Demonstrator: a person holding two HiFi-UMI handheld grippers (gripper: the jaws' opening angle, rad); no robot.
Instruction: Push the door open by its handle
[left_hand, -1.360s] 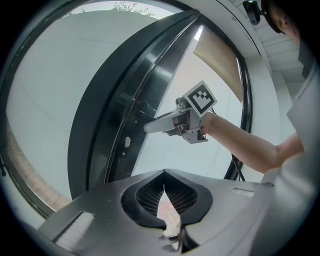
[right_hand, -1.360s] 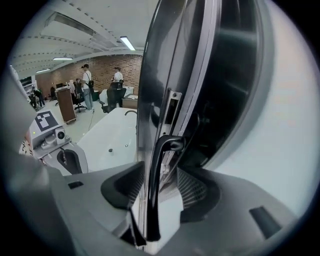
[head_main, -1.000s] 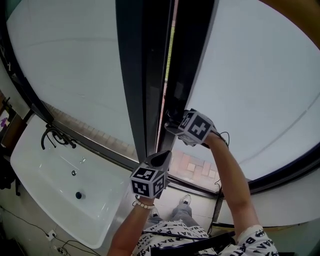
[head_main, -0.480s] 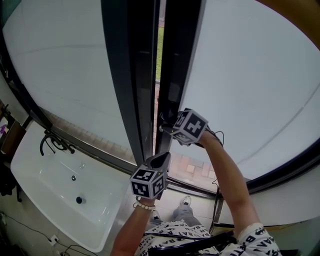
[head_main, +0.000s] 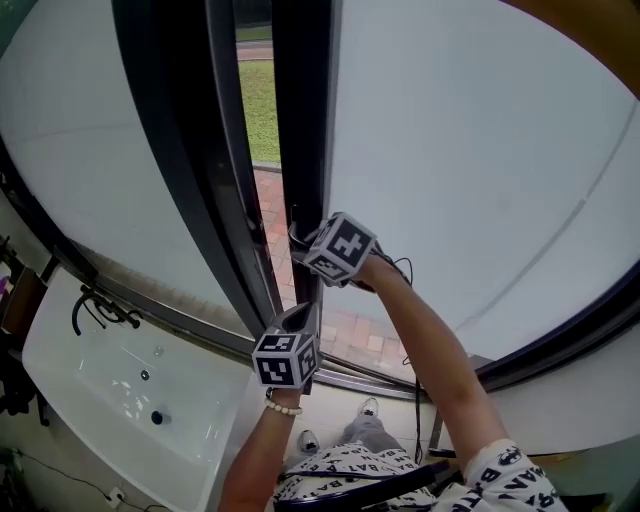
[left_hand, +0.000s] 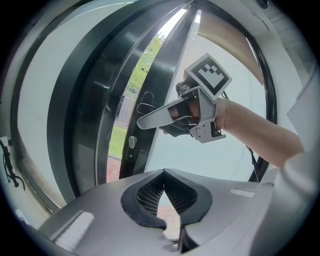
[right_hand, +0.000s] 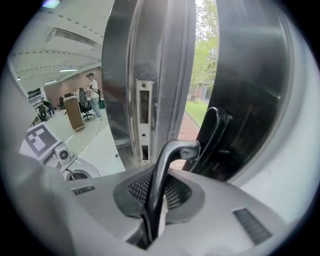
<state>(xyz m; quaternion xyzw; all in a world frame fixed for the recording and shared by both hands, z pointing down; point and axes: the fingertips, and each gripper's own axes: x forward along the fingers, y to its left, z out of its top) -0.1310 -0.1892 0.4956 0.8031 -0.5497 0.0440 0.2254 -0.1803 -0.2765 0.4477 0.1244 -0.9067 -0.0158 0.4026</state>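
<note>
The glass door (head_main: 480, 150) has a dark metal edge (head_main: 300, 120) and stands ajar, with grass showing through the gap. Its dark lever handle (right_hand: 167, 165) runs down between the jaws of my right gripper (right_hand: 162, 187), which is shut on it. In the head view, that right gripper (head_main: 298, 238) sits at the door's edge, at arm's length. The left gripper view shows the right gripper's fingers (left_hand: 155, 119) by the handle plate (left_hand: 145, 107). My left gripper (left_hand: 163, 172) hangs lower, near the frame's foot (head_main: 300, 320), shut and empty.
A fixed frosted panel (head_main: 80, 130) and dark frame post (head_main: 190, 150) bound the gap's left side. Brick paving (head_main: 275, 210) and grass (head_main: 258, 110) lie outside. A white basin (head_main: 120, 390) with a black tap (head_main: 95, 305) is lower left. The person's shoes (head_main: 365, 408) are below.
The door has swung outward: the gap grew from a thin slit to a wide strip. My right gripper moved up and left with the door edge. The left gripper barely shifted.
</note>
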